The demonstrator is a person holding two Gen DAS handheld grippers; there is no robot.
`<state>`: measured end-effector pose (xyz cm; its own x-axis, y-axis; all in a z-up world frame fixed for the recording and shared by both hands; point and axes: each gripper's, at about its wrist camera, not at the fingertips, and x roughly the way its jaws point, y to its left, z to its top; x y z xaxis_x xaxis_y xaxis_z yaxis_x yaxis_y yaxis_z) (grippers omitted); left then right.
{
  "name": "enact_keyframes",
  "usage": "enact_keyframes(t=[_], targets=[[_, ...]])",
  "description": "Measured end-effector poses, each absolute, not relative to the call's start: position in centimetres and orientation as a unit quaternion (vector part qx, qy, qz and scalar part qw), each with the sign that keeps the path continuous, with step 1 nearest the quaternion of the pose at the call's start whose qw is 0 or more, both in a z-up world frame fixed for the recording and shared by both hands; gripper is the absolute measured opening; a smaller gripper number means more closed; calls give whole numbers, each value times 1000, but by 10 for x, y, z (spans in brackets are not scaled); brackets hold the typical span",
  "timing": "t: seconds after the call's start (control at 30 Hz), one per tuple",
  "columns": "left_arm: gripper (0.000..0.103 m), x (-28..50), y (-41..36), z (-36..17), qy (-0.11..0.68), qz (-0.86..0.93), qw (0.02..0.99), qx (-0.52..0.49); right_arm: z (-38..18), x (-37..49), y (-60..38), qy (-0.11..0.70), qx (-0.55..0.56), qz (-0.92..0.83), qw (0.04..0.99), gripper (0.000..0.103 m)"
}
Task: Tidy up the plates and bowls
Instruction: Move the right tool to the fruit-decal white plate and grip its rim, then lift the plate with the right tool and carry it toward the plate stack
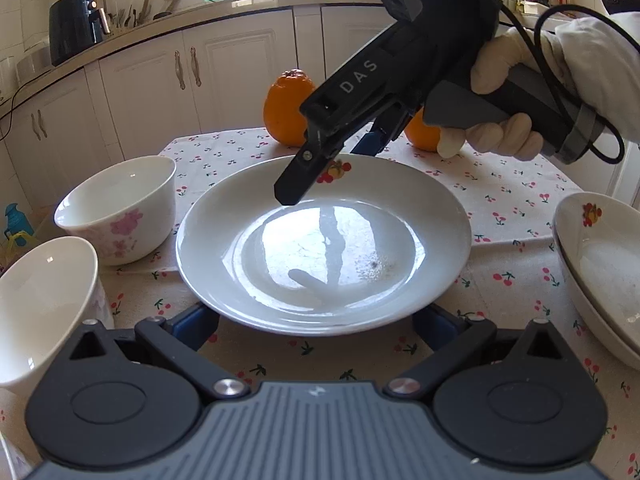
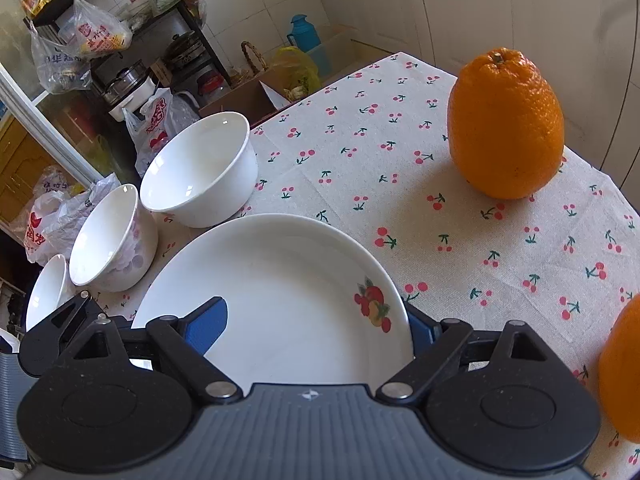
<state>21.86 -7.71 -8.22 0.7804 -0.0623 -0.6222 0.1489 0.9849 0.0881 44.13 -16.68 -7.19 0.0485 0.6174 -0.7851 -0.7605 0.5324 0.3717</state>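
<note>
A white plate [image 1: 324, 244] with a fruit print lies on the cherry-print cloth in the left wrist view. My left gripper [image 1: 316, 330] is open, its blue fingers under the plate's near rim on either side. My right gripper [image 1: 340, 148] reaches over the plate's far rim; in the right wrist view it [image 2: 316, 328] straddles the same plate [image 2: 280, 296], one blue finger [image 2: 210, 326] above the rim, the other beside it, jaws apart. Two white bowls [image 1: 120, 208] [image 1: 40, 304] stand left of the plate. Stacked plates [image 1: 600, 276] sit at the right.
Two oranges [image 1: 286, 108] [image 1: 422, 132] stand behind the plate; one [image 2: 506, 124] shows large in the right wrist view. Three bowls [image 2: 200, 170] line the table's left edge there. Kitchen cabinets [image 1: 160, 80] run behind. A shelf with bags [image 2: 100, 40] stands off the table.
</note>
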Motion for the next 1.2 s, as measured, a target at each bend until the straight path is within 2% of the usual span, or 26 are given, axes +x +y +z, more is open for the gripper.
enact_keyframes(t=[0.5, 1.2], targets=[[101, 199, -78, -75, 328, -86, 936, 93, -65, 419, -188, 502, -33, 470, 726, 94], [101, 160, -94, -42, 312, -140, 932, 120, -27, 358, -229, 475, -12, 434, 765, 93]])
